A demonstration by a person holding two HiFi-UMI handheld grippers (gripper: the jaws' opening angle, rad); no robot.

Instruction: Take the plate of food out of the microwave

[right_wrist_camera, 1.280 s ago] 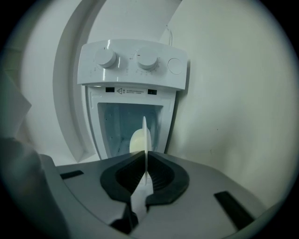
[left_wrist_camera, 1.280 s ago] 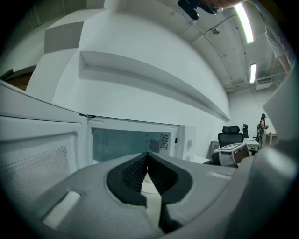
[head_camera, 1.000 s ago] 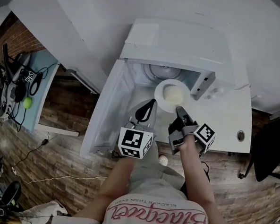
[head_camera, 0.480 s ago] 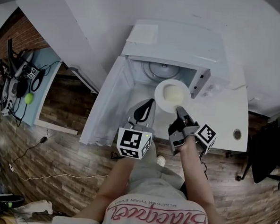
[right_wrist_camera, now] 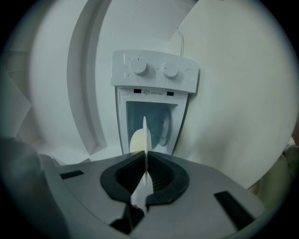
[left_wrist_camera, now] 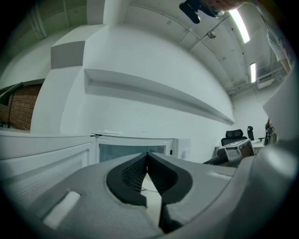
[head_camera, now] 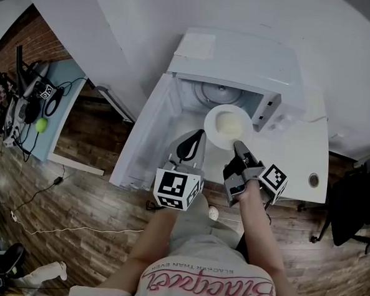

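A white plate with a pale mound of food hangs just in front of the open white microwave. My right gripper is shut on the plate's near rim. In the right gripper view the plate stands edge-on between the pads, with the food on its left face and the microwave behind. My left gripper is shut and empty, just left of the plate over the open door. The left gripper view shows the left gripper with its pads meeting and nothing between them.
The microwave stands on a white table with a round cable hole. Its control panel is right of the cavity. A blue desk with cables and a green ball is at the left. A black chair stands at the right.
The plate stays gripped by my right gripper and both grippers look almost unmoved. Only the view has shifted slightly.
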